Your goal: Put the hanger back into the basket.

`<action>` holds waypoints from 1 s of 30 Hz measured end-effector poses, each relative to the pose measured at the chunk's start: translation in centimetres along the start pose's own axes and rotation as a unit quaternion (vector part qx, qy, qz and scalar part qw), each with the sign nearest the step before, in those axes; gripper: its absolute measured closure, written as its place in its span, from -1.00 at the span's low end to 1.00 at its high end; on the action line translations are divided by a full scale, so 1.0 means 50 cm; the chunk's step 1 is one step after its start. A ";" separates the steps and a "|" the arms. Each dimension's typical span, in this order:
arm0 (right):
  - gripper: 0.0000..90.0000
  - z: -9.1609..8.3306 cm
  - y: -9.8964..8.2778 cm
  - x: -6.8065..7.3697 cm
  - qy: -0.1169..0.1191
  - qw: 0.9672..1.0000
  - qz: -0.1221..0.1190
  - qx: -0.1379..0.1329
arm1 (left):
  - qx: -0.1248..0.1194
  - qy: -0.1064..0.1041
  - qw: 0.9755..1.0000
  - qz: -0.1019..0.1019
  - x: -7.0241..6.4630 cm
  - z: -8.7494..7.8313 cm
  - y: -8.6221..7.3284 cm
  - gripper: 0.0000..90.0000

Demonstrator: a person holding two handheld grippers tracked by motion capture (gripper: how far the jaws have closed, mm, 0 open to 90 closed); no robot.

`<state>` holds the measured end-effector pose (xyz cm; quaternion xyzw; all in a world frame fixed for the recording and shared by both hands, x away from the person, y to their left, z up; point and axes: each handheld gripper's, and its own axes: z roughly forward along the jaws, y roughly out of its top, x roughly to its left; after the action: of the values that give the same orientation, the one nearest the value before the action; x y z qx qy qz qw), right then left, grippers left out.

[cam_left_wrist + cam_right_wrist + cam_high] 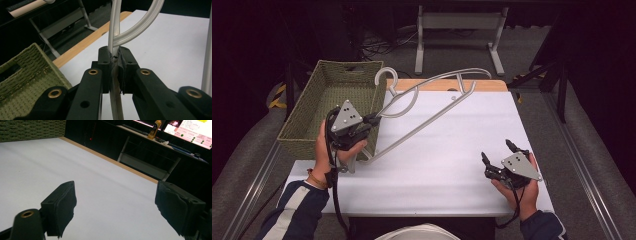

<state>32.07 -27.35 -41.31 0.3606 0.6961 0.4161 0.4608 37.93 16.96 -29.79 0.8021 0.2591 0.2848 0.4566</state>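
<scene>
Person's hands at the near table edge: hanger gripped and tilted off the table, basket not yet reached.

The left gripper (pixel 371 119), at about 9 o'clock on the white table (pixel 452 150), has its jaws clamped on the thin rod of the silver hanger (pixel 422 107) near its neck; the hanger slants from 8 o'clock up toward 12, its hook (pixel 384 76) beside the rim of the green woven basket (pixel 307 127) at 10 o'clock. The right gripper (pixel 497 152) rests at 4 o'clock, jaws wide apart, nothing between them. Judging by this, the pick-up is done; carrying and setting down remain.
</scene>
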 end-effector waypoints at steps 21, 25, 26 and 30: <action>-0.69 0.008 -0.003 0.027 0.049 0.999 -0.006 -0.014 | 0.012 0.055 0.998 -0.031 0.110 -0.019 -0.010 0.82; -0.71 0.010 -0.003 0.031 0.050 0.999 -0.010 -0.014 | 0.019 0.061 0.997 -0.037 0.133 -0.017 -0.013 0.82; -0.71 0.010 -0.004 0.032 0.051 0.999 -0.010 -0.013 | 0.021 0.066 0.997 -0.036 0.140 -0.016 -0.014 0.82; -0.71 0.012 -0.005 0.034 0.052 0.999 -0.013 -0.010 | 0.024 0.067 0.997 -0.041 0.155 -0.014 -0.015 0.82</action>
<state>32.06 -25.82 -42.23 0.3245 0.7193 0.4353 0.4334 42.78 22.97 -28.43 0.7802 0.3285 0.3132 0.4303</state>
